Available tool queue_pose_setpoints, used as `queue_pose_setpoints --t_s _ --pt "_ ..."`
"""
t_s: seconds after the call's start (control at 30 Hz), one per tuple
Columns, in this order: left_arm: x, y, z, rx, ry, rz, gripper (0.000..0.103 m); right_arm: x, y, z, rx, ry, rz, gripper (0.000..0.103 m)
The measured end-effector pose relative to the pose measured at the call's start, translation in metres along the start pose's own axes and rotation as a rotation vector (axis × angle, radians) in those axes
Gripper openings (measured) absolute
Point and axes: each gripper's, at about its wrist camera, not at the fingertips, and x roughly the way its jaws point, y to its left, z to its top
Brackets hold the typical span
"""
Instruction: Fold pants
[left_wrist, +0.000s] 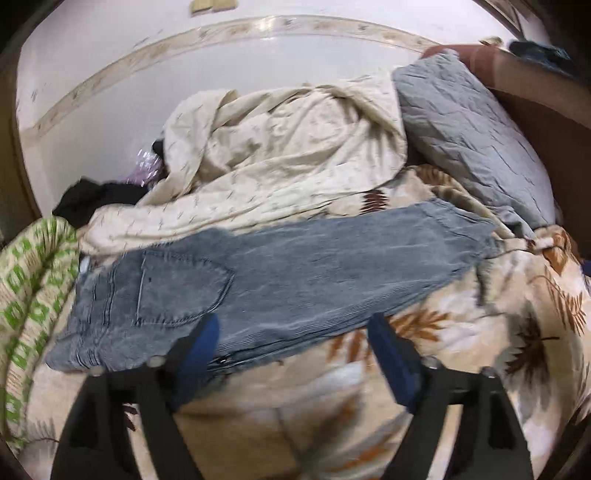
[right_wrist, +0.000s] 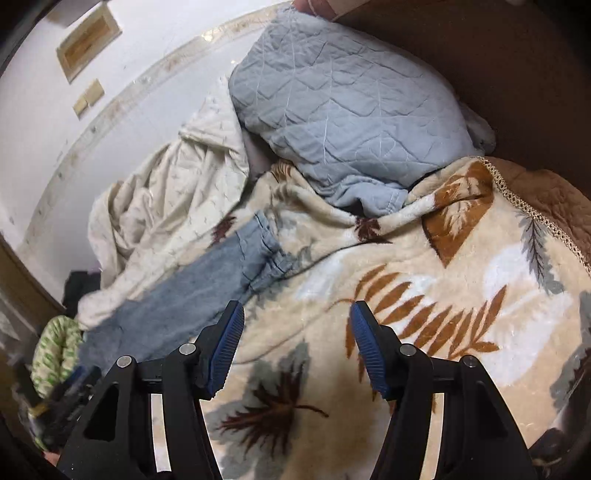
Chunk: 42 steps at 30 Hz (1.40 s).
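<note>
The jeans are lying stretched out flat across the leaf-print blanket that is covering the bed. In the left wrist view the waist end with its back pocket is sitting toward the left, and the legs, lying one on top of the other, are running off to the right, where the hems are ending just short of the grey quilted pillow. Behind the jeans, a crumpled cream sheet is bunching up against the white wall, its near edge touching the far side of the denim. A green-and-white patterned roll of fabric is lying just beside the waistband at the left, and a dark garment is resting farther back.

The left tool is hovering with its blue pads spread wide apart and nothing between them; its left finger is overlapping the lower edge of the jeans near the pocket, though contact is hard to tell through the blur.

In the right wrist view, the right tool is likewise spread wide and holding nothing, hanging over the blanket just beside the leg of the jeans. The frilled hems are lying ahead of its left finger, near the pillow.
</note>
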Motion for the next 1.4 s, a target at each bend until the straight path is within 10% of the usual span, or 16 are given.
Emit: queue_pose_setpoints --t_s 0.3,0.87,1.4 --pt "-0.047 -0.056 0.050 0.095 -0.079 -0.064 0.103 -0.012 0.002 -0.008 -0.010 -0.033 0.020 0.060" --pt "-0.073 -0.028 0.064 0.108 -0.146 0.078 0.103 -0.021 0.054 -0.005 -0.076 -0.079 0.041 0.060" --pt "-0.078 -0.054 0.094 0.151 -0.172 0.043 0.103 -0.027 0.042 0.002 -0.045 -0.086 0.039 0.060"
